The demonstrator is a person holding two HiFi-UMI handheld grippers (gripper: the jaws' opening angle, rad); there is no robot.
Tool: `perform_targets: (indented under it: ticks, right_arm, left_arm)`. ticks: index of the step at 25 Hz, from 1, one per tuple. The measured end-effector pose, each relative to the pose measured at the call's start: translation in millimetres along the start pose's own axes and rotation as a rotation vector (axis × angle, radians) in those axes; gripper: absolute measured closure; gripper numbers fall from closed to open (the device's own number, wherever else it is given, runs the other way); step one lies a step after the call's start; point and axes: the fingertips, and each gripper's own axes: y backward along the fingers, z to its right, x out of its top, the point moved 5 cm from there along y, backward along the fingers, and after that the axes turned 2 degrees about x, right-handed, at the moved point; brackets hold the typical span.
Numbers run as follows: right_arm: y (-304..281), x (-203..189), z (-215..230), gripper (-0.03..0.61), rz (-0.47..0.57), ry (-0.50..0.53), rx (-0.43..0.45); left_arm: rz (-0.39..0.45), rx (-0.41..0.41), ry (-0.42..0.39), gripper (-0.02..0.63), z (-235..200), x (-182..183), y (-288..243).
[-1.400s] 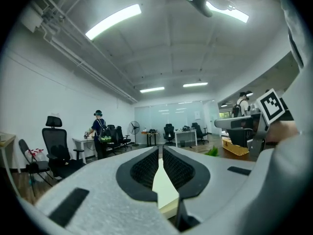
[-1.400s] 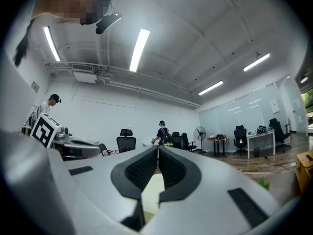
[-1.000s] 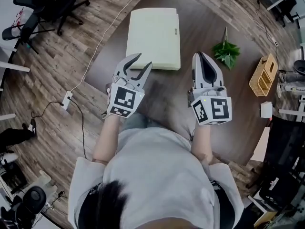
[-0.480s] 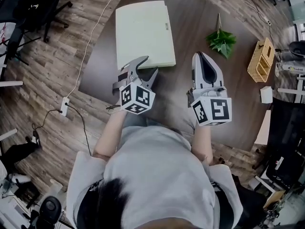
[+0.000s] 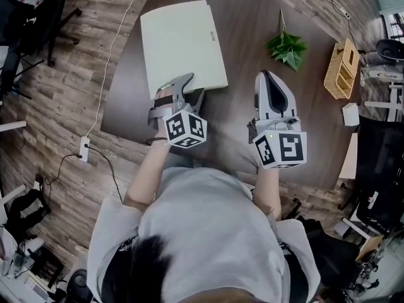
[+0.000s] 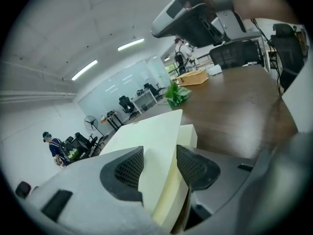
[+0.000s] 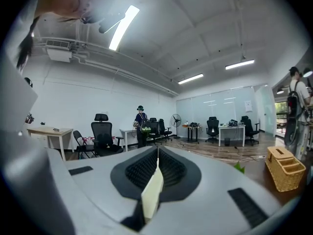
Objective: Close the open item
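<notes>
My left gripper (image 5: 192,86) has its jaws spread wide, and they have just been opening. They straddle the near edge of the pale green box (image 5: 180,40), which lies flat on the far left part of the dark table (image 5: 252,137). In the left gripper view the lid (image 6: 146,146) runs between the pads with a lower slab showing just to its right. I read that as the lid sitting slightly ajar, and neither pad looks to be pressing on it.

My right gripper (image 5: 268,76) has its jaws together and hangs over bare table, well apart from the box. A pale sliver shows in the seam between its pads; I cannot tell what it is.

The risks, as I judge them:
- Nothing braces the box, so a slanted push on the lid could send it sliding toward the far side instead of seating the lid.
- If the jaws close here, they may pinch the lid alone and lift it rather than shut it.
- A push at this one spot could bring the lid down skewed.

Compared with a second ago, the left gripper has dropped from above the table to the box's edge, rolled over, and opened wider. The right one has hardly shifted.
</notes>
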Motion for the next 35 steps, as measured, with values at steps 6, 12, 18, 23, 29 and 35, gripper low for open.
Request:
perform_targets:
  ticks: [6,12,18,23,29,35]
  right_arm:
    - [0.3,-1.9,3.9,0.565,-0.005,-0.003,-0.023]
    - [-3.9,0.4,3.7,0.565,0.005,-0.005,-0.024]
    - [-7.6,4.1,3.5,0.565,0.016,-0.002,-0.021]
    - [-8.2,5.4,8.7,0.565,0.017,-0.003,-0.036]
    - [-9.3,3.3,13.8,0.565,0.011,-0.009,-0.051]
    - [-16.4,0.9,13.9,0.565,0.007,-0.013,-0.044]
  left_arm:
    - [0.036,0.019,-0.002,0.453,-3.3,3.1,-3.0]
    - [0.037,-0.055,0.059,0.505,-1.1,3.2,-7.0]
    - [-0.025,-0.142,0.124,0.540,3.5,2.4,-19.2]
    - [-0.069,-0.185,0.108,0.543,7.4,2.2,-29.1]
    - [-0.119,-0.247,0.069,0.543,13.0,-0.9,-35.7]
    - [-0.151,-0.322,0.023,0.534,12.4,0.7,-40.4]
